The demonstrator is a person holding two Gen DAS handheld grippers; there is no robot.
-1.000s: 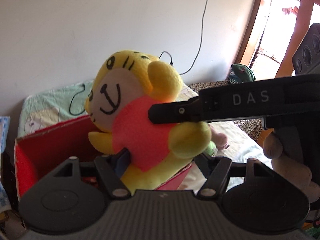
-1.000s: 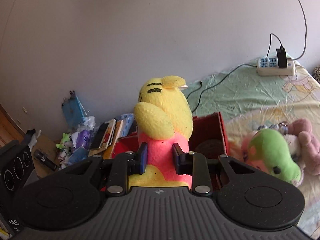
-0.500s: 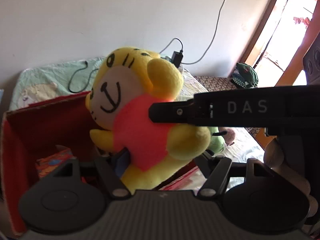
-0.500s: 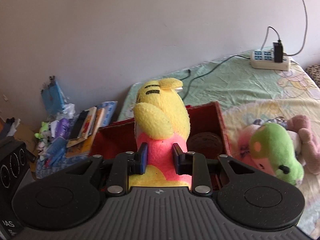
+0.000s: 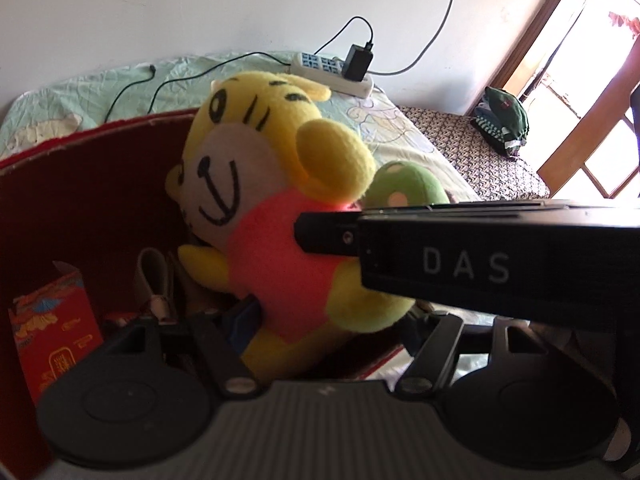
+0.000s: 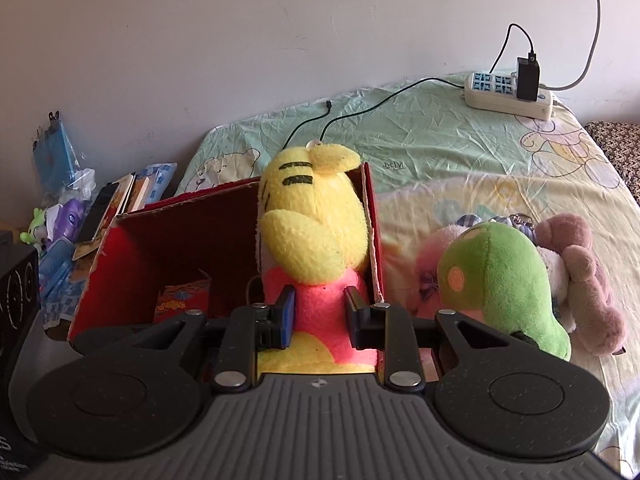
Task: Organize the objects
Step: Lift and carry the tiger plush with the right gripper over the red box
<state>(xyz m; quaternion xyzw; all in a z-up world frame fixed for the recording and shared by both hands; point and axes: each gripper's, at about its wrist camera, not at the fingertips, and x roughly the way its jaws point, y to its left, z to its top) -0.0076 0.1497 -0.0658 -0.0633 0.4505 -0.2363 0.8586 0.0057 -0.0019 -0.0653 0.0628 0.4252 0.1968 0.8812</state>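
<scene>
A yellow plush tiger [image 5: 280, 264] with a pink belly hangs upright over the open red box [image 5: 92, 136], its lower half inside the walls. My left gripper [image 5: 330, 320] is shut on its lower body, with the blue pad against the left side and the other finger hidden behind a yellow foot. In the right wrist view the plush tiger [image 6: 316, 232] faces away, close to the right wall of the red box [image 6: 180, 204]. My right gripper [image 6: 320, 314] is shut on the pink waist. Its black finger [image 5: 328, 232] reaches in from the right.
A small red carton [image 6: 184, 296] lies in the box. A green plush [image 6: 500, 272] and a pink plush [image 6: 580, 264] rest on the bed just right of the box. A power strip [image 6: 508, 96] with cables sits by the wall. Books and clutter [image 6: 108, 208] lie left.
Both grippers have carried the plush tiger down and forward, from above the box into its opening. Both views now look down into the box. The grips have not changed.
</scene>
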